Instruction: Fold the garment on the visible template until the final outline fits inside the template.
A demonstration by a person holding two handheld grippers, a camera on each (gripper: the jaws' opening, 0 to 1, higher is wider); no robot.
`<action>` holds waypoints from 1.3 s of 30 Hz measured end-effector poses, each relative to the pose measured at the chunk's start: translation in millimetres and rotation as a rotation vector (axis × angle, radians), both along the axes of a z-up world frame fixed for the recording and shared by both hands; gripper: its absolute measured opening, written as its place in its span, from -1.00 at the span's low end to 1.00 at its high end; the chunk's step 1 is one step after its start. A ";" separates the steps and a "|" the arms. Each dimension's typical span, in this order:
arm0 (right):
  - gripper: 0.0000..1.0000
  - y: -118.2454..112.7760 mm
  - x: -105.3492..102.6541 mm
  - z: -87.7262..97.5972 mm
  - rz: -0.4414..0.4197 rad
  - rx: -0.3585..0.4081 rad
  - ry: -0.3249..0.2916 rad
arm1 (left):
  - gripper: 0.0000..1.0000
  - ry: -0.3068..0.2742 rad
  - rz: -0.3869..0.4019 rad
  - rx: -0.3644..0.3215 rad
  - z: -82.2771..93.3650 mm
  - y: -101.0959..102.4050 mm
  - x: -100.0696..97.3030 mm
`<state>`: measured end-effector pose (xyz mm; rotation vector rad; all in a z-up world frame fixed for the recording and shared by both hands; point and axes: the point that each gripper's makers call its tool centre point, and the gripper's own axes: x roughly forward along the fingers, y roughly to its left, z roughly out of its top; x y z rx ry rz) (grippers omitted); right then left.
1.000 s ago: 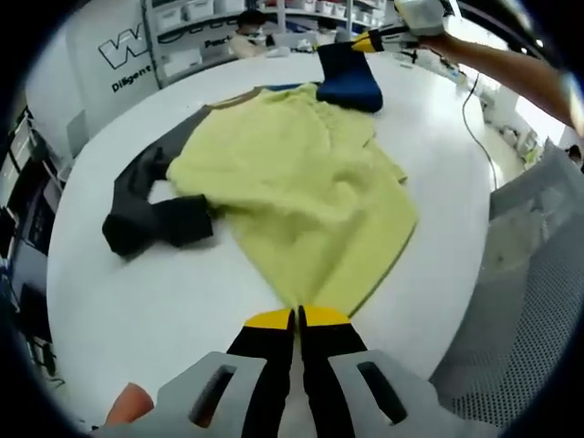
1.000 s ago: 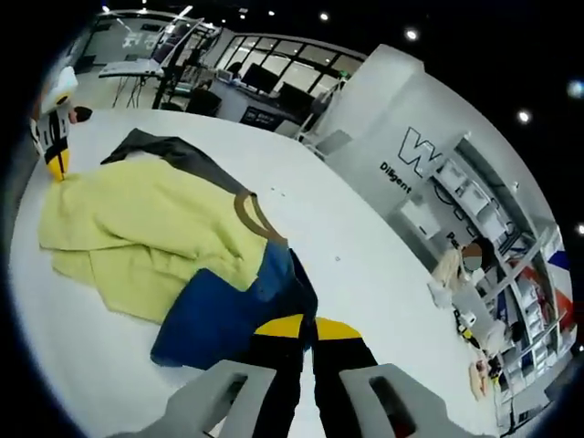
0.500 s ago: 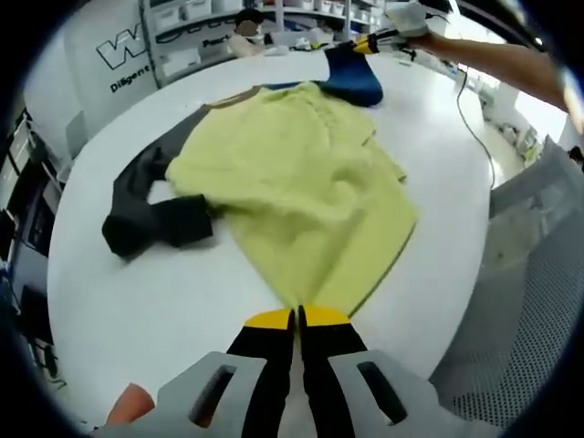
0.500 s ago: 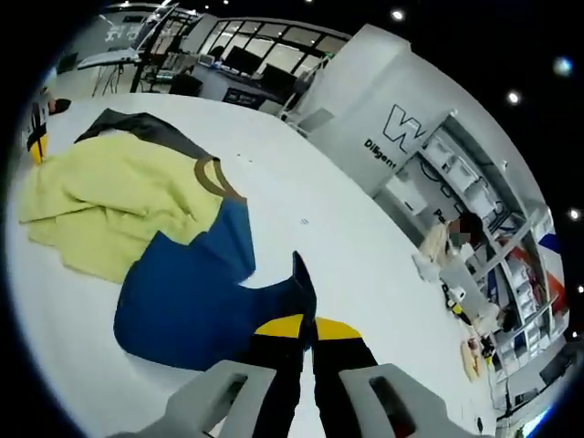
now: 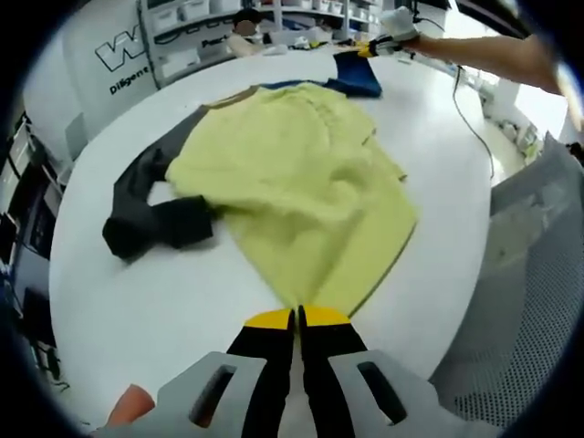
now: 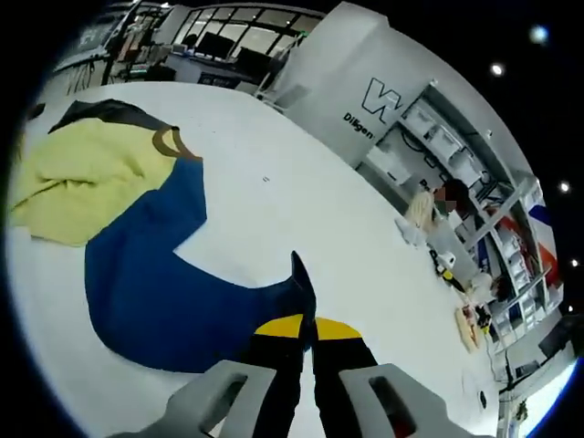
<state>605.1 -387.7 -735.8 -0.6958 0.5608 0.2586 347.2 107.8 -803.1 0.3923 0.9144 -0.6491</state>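
Note:
A garment with a yellow-green body (image 5: 292, 182), a dark grey sleeve (image 5: 151, 214) and a blue sleeve (image 5: 358, 78) lies on a round white table (image 5: 137, 301). My left gripper (image 5: 297, 319) is shut on the yellow hem at the near edge. My right gripper (image 6: 305, 326) is shut on the cuff of the blue sleeve (image 6: 155, 283), which is drawn out flat across the table away from the yellow body (image 6: 78, 178). In the left gripper view the right gripper (image 5: 379, 46) sits far off at the sleeve's end, held by a person's arm (image 5: 493, 59).
Shelves with boxes (image 5: 192, 27) and a white wall with lettering (image 5: 123, 55) stand behind the table. A grey mesh surface (image 5: 525, 310) lies to the right of the table. A person sits at the shelves (image 6: 443, 205). A cable (image 5: 474, 119) runs over the table edge.
My right gripper has pulled the blue sleeve outward, away from the yellow body, so it now lies stretched out and flatter. The left gripper has held still on the hem.

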 end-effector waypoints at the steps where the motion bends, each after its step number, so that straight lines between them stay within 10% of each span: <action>1: -1.00 -4.9 0.6 -1.3 -0.008 -0.002 0.002 | -1.00 0.000 0.002 -0.001 0.0 0.0 0.0; 21: -1.00 -81.5 -5.4 -23.1 -0.276 0.029 0.025 | -1.00 0.016 0.024 -0.006 -0.8 0.5 0.1; 39: -1.00 -103.3 -76.3 -49.0 -0.521 0.120 0.067 | -1.00 0.008 0.020 -0.024 -0.3 1.8 1.5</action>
